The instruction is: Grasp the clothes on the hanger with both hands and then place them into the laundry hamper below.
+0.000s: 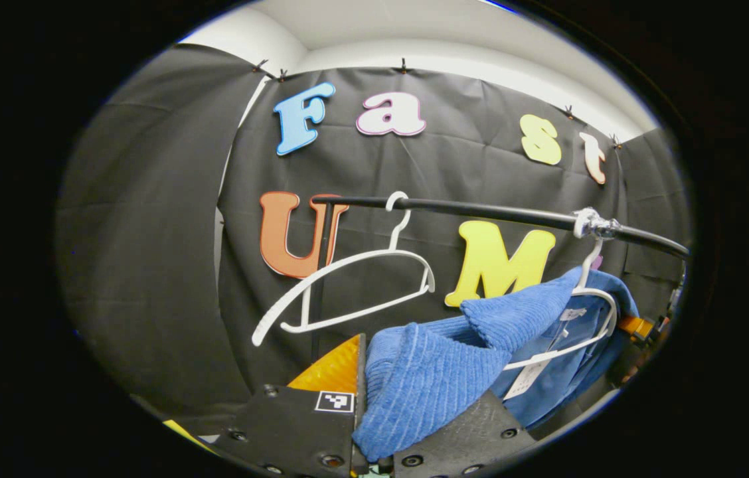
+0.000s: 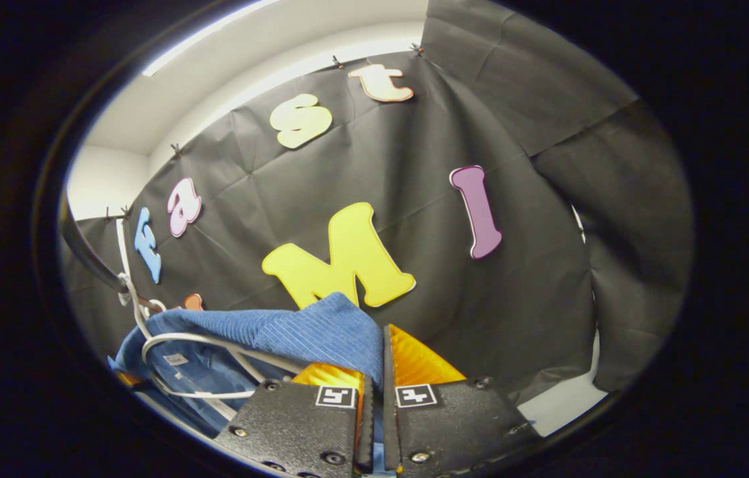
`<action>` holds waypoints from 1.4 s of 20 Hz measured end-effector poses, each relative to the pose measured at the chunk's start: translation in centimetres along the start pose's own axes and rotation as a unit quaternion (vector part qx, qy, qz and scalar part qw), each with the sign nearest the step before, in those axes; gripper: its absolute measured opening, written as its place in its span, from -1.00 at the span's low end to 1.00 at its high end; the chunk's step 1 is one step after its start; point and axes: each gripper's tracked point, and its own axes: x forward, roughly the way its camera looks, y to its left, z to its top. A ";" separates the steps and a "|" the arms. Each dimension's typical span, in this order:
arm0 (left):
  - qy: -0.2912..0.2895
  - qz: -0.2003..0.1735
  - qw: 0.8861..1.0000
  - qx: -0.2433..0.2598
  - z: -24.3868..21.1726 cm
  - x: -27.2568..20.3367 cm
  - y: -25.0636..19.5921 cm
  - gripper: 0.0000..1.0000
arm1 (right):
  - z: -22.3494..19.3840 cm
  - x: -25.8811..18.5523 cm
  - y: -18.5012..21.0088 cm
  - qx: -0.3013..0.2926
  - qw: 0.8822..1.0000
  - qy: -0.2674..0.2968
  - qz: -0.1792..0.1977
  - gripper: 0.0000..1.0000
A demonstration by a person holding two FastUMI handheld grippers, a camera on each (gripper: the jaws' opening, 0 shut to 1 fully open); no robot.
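My left gripper (image 1: pixel 368 398) clamps a fold of the blue garment (image 1: pixel 427 378), its far side hidden by cloth. My right gripper (image 2: pixel 374 378) pinches the same garment's other shoulder (fingers nearly together). The garment drapes a white hanger (image 1: pixel 590 312) on the black rail (image 1: pixel 481 211), beside an empty hanger (image 1: pixel 348 285).

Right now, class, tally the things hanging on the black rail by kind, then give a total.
White hangers: 2, an empty hanger and a hanger carrying the garment
Blue garments: 1
Total: 3
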 end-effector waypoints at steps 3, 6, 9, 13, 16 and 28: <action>0.005 -0.012 1.000 0.005 0.9 0.9 0.0 -0.81 | -0.1 1.1 -0.8 0.010 1.000 0.011 -0.002 -0.82; 0.009 -0.023 1.000 0.017 1.2 1.6 0.1 -0.81 | -0.1 1.7 -0.7 0.018 1.000 0.015 0.007 -0.82; 0.020 -0.044 0.999 0.015 1.1 2.7 -0.1 -0.82 | 0.0 2.4 -0.6 0.007 1.000 0.021 0.017 -0.82; 0.047 -0.076 0.996 0.026 -0.4 3.7 0.6 -0.82 | -0.6 3.2 -0.6 -0.006 0.999 0.036 0.032 -0.82; 0.065 -0.091 0.994 0.019 -1.3 4.5 0.9 -0.82 | -1.3 4.2 -0.7 -0.013 0.998 0.050 0.036 -0.82; 0.098 -0.084 0.991 0.041 -7.2 4.7 2.4 -0.81 | -8.3 4.8 -4.0 -0.014 0.992 0.124 0.012 -0.82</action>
